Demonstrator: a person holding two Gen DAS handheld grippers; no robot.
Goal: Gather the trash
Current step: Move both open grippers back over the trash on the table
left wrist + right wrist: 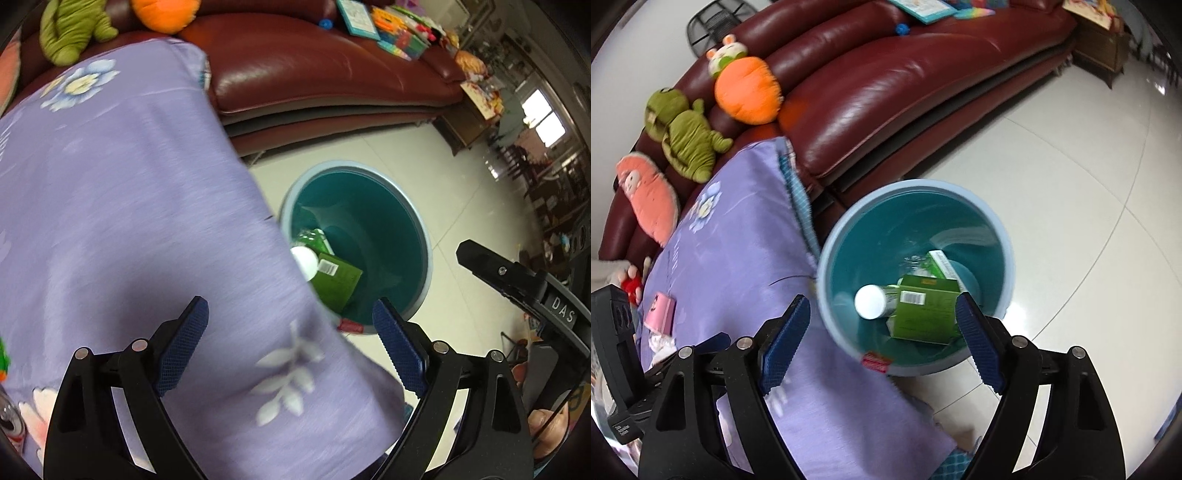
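Under the left wrist camera, the left gripper has its two blue pads wide apart, and nothing is between them. It hangs over a purple cloth with pale flowers on it. Just past the edge of the cloth stands a round blue bin on the white floor. Down in the bin lie a green box and a white bottle cap, partly hidden by the cloth. A small red label shows on the near side of the bin. A shiny can peeks in at the bottom left, on the cloth. Behind it all is a dark red sofa.

From the right wrist camera, the right gripper is wide open too, and it holds nothing. It points down at the bin, which sits right beside the purple cloth. Inside are the green box, a bottle with a white cap lying on its side, and another pale green box behind them. On the cloth, well away from the bin, lie a little pink box and some crumpled white paper. Soft toys sit on the sofa. The other black gripper's body shows at the left edge.
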